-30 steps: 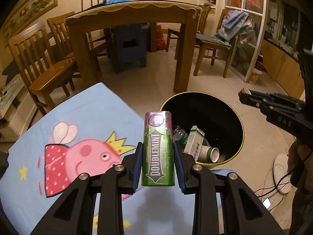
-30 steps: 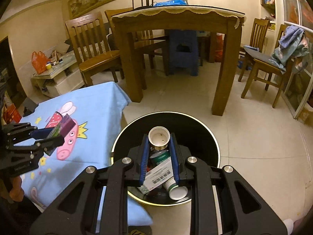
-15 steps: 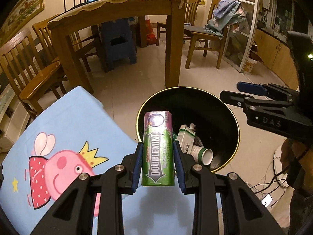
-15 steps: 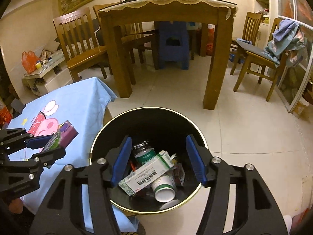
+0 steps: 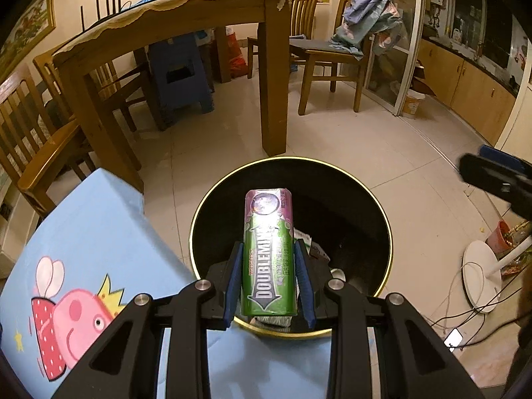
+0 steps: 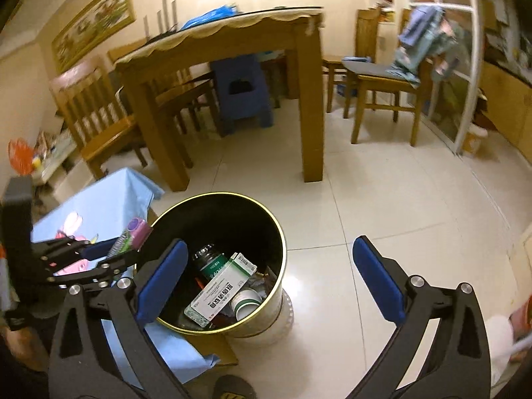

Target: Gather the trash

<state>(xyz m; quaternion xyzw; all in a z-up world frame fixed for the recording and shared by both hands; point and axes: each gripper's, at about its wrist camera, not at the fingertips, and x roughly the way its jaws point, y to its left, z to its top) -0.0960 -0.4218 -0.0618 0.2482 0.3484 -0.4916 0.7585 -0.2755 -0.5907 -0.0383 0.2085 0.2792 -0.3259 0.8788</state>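
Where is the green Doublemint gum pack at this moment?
In the left wrist view, the gum pack stands clamped between the left gripper fingers, over the open black trash bin, just right of the blue cartoon cloth.

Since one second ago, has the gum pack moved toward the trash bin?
Yes. The gum pack, held in the left gripper, now hangs over the trash bin, off the blue cloth.

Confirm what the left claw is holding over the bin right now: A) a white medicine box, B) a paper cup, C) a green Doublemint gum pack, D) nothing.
C: the left claw is clamped on the green Doublemint gum pack, held above the black bin.
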